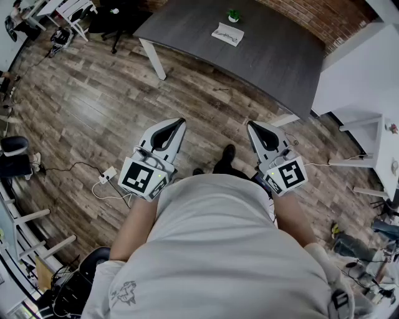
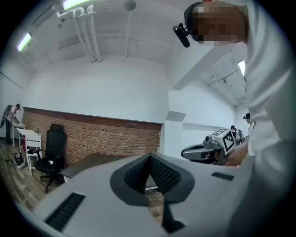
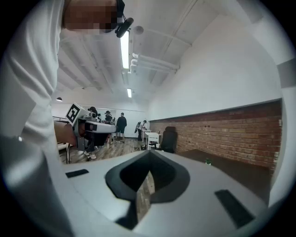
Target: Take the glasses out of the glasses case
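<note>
**While the Case Lay on the Table, Both Grippers Were Shut and Empty**

As the person stood on the wood-plank floor (image 1: 93,112), the left gripper (image 1: 179,122) and the right gripper (image 1: 250,124) were held side by side in front of the torso. Both pointed roughly level toward the grey table (image 1: 280,56). In the left gripper view the two jaws met at their tips with nothing between them. The right gripper view showed the same, its jaws closed together and empty.

The glasses case (image 1: 227,34), a pale flat shape, lay on the far part of the grey table, well apart from both grippers. It was too small to tell whether it was open. A small green plant (image 1: 234,15) stood just beyond the case, near a brick wall (image 1: 312,15).

A black office chair (image 2: 54,150) stood left of the table, and a white cable (image 1: 109,187) trailed across the floor near the left gripper. A dark shoe (image 1: 228,152) showed between the two grippers. In the right gripper view several people (image 3: 121,124) stood far off beside a white desk (image 3: 151,137).
</note>
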Available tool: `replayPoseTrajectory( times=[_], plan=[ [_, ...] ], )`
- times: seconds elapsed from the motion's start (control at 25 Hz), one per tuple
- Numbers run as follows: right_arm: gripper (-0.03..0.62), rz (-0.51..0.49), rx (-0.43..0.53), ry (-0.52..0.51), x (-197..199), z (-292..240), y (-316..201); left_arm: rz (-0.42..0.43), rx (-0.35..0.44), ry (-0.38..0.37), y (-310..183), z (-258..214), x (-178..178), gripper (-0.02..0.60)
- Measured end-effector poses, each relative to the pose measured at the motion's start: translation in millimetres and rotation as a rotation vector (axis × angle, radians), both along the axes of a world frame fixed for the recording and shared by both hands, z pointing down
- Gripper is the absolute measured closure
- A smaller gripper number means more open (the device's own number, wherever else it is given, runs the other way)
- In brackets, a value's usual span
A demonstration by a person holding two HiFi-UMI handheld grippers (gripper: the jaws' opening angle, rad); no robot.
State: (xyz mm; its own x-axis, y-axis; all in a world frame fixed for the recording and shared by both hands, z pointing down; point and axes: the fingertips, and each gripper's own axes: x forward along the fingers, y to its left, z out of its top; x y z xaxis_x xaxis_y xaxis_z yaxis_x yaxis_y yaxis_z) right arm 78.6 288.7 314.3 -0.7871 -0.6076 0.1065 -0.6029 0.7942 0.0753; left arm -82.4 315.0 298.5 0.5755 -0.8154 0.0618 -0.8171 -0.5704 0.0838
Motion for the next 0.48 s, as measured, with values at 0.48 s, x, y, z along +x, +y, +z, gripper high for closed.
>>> replayPoseTrajectory(
  times=[0.48],
  plan=[
    [0.589, -0.008, -0.007, 0.011, 6.6, 6.7, -15.3, 0.014, -0.019, 0.0, -15.9, 4.9, 11.8, 0.571]
  ],
)
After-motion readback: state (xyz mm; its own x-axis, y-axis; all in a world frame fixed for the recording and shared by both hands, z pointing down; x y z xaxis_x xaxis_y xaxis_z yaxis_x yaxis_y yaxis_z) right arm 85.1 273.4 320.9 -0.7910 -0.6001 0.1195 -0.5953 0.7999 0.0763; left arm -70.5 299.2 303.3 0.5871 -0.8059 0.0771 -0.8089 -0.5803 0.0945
